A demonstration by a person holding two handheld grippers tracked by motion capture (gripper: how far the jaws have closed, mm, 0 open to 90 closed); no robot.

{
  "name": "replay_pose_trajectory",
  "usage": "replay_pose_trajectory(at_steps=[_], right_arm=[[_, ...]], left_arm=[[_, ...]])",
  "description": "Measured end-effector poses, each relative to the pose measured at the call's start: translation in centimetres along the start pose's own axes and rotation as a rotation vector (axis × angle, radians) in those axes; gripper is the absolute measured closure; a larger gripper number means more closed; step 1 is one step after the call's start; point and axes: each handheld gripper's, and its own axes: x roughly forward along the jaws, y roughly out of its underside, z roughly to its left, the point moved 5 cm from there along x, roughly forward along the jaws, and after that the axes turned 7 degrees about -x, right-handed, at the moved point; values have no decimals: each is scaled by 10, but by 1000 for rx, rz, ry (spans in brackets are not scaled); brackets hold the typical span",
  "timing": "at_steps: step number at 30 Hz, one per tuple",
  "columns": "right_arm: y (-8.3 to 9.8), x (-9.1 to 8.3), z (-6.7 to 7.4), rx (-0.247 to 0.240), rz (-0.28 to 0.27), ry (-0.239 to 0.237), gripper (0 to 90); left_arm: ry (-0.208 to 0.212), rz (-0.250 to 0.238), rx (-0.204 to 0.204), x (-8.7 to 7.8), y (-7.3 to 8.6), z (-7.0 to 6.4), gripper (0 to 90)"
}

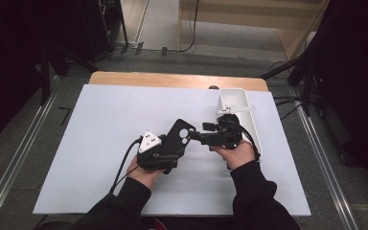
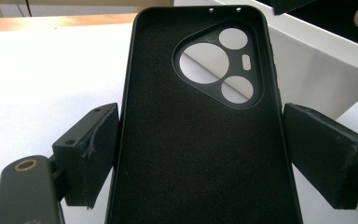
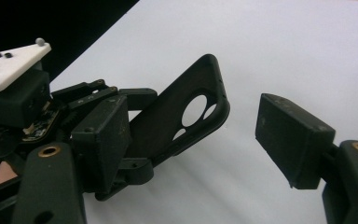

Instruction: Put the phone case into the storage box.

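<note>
White table (image 1: 100, 158), mid-right: left gripper (image 1: 168, 146) pinches a black phone case (image 1: 181, 136) by its long edges, presenting its camera end to the right gripper (image 1: 197, 134), whose jaws stand spread.

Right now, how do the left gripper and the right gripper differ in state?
The left gripper is shut on the black soft phone case with round camera holes, pads against its long edges; the right gripper stands open, with nothing pressed between its pads. The left gripper lifts the case off the white table; the right gripper's jaws merely frame the case's tip. Both have black jaws.
</note>
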Motion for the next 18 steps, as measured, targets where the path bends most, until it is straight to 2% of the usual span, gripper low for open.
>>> replay_pose_trajectory(at_steps=[12,18], right_arm=[[-3,14,-6,16,18,10,251],[-4,24,-5,40,47,-9,298]], left_arm=[[6,-15,12,-1,-1,-1,133],[12,-14,-2,-1,-1,-3,133]])
